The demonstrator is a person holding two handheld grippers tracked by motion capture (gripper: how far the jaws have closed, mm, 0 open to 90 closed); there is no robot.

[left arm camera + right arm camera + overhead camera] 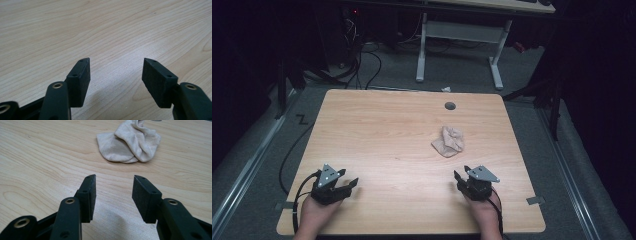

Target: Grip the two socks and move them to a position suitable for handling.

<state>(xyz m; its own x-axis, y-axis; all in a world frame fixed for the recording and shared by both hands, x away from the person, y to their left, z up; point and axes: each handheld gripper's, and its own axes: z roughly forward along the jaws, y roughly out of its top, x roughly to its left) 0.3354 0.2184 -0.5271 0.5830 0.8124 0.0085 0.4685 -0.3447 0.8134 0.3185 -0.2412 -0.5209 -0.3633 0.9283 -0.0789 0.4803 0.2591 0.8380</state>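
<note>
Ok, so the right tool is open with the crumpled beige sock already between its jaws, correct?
Not quite. The right tool is open, but nothing is between its jaws. The crumpled beige sock lies on the table ahead of the tool, apart from it, as the right gripper view shows.

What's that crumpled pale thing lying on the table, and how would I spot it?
Start at the wooden table and find the round hole near its far edge. Just nearer than that hole lies a beige sock, bunched and folded over. It is the one soft cloth item, ahead of the right hand-held gripper.
</note>
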